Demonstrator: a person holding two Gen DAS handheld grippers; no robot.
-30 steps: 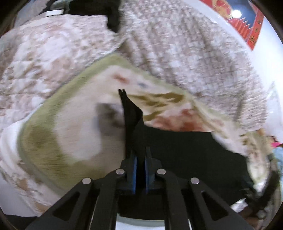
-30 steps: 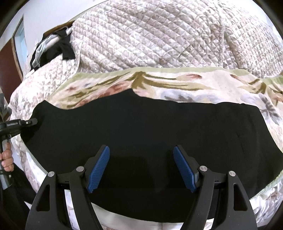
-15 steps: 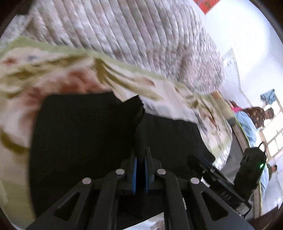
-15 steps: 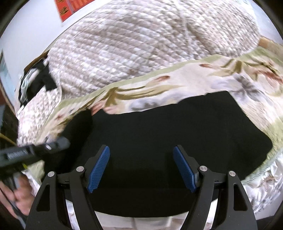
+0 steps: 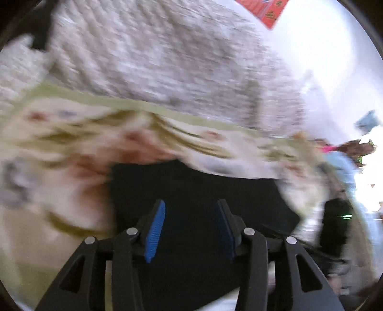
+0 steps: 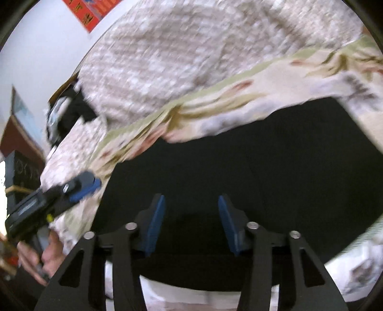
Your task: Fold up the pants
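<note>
The black pants point(image 6: 251, 172) lie folded flat on a floral blanket point(image 6: 215, 102) on the bed. In the left wrist view the pants point(image 5: 191, 186) fill the lower middle. My left gripper point(image 5: 190, 229) is open and empty above the pants' near part; the view is blurred by motion. My right gripper point(image 6: 191, 224) is open and empty over the pants' near edge. The left gripper also shows in the right wrist view point(image 6: 71, 191) at the pants' left edge, held by a hand.
A quilted beige bedspread point(image 6: 179, 52) rises behind the blanket. Dark clothes point(image 6: 69, 112) lie at the bed's far left. A red poster point(image 6: 91, 12) hangs on the white wall. The right gripper's body point(image 5: 335, 227) shows at the right.
My left gripper was shut on a pants edge, carried it across to the right, and has now opened and let go. The right gripper stayed open over the pants.
</note>
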